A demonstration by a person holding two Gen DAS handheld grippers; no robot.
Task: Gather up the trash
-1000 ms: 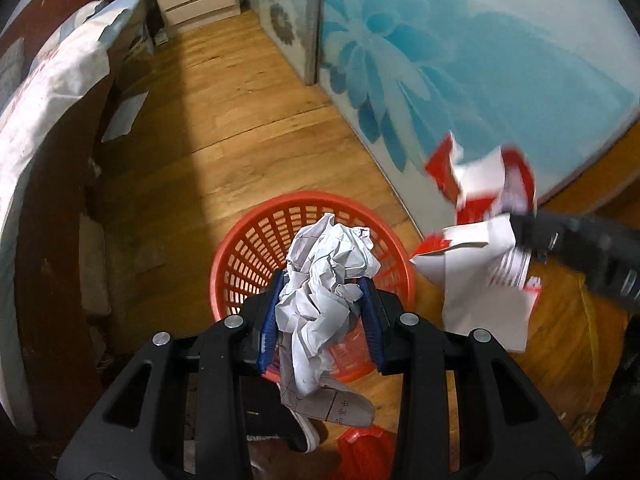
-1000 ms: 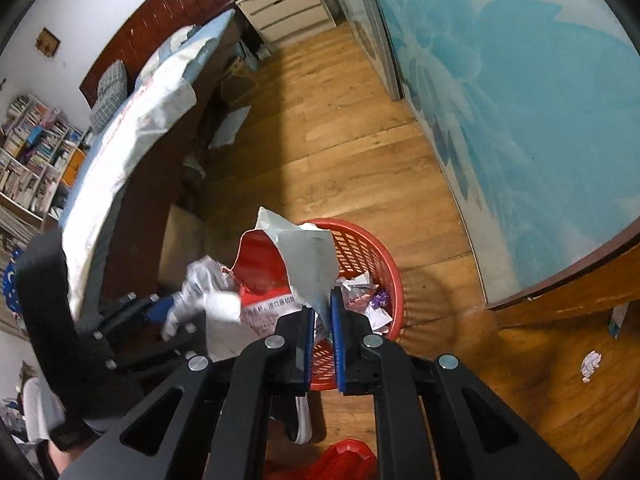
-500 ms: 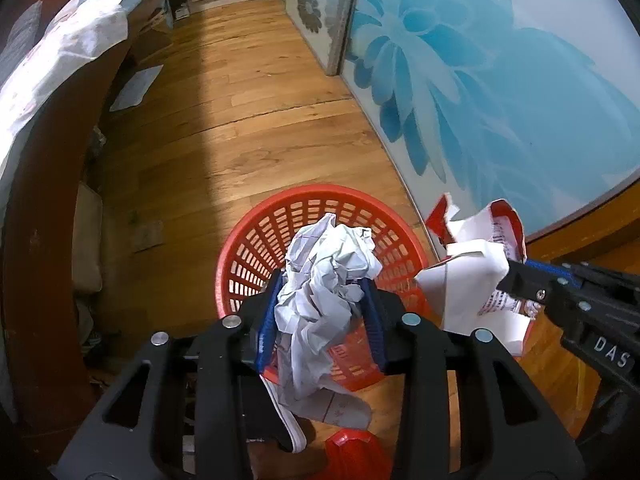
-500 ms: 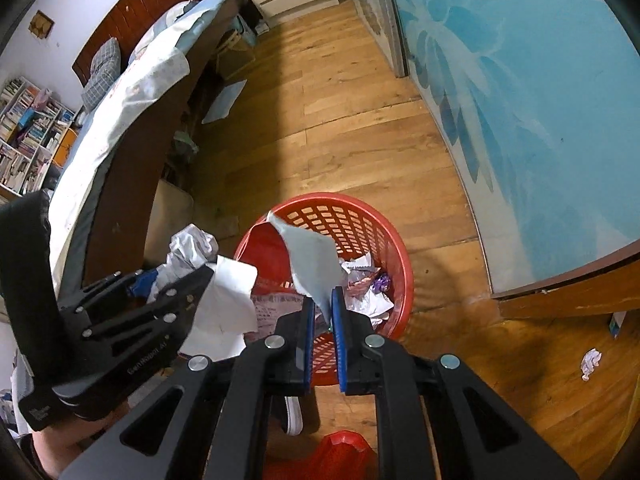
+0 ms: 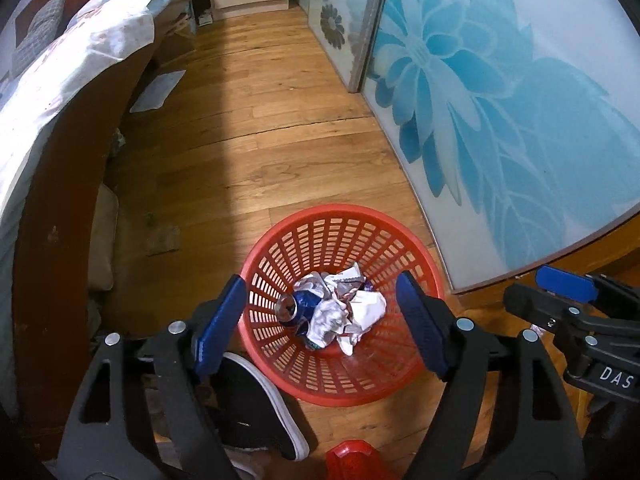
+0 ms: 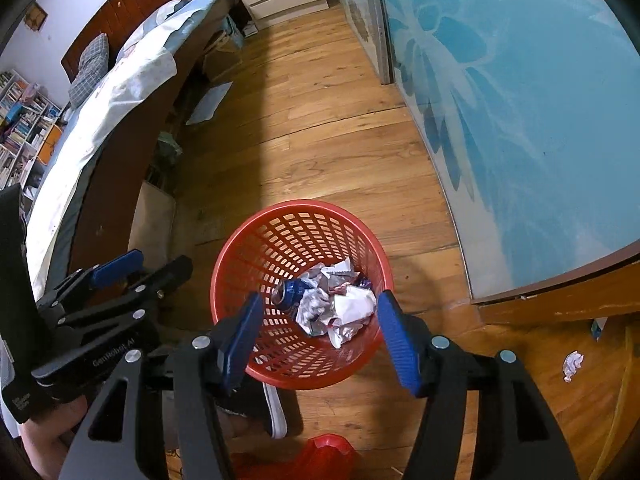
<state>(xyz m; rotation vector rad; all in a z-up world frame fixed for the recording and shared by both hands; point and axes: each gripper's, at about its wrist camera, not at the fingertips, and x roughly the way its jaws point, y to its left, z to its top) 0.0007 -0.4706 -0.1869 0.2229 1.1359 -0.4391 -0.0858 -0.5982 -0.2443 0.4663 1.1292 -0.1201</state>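
Observation:
A red mesh basket (image 5: 340, 220) stands on the wooden floor and shows in the right wrist view too (image 6: 296, 210). Crumpled white paper (image 5: 348, 312) and a blue can (image 5: 296, 304) lie inside it; both also show in the right wrist view, the paper (image 6: 340, 308) and the can (image 6: 288, 290). My left gripper (image 5: 322, 324) is open and empty just above the basket's near rim. My right gripper (image 6: 320, 334) is open and empty over the basket too. Each gripper shows in the other's view, the right one (image 5: 576, 312) and the left one (image 6: 120, 280).
A bed (image 6: 100, 120) runs along the left. A glass door with a blue flower (image 5: 500, 100) is on the right. A crumpled scrap (image 6: 573, 364) lies on the floor at the right. A paper sheet (image 5: 158, 90) lies by the bed. A black shoe (image 5: 256, 404) sits below the basket.
Both grippers have opened. The crumpled white paper and the red-and-white paper have dropped into the basket.

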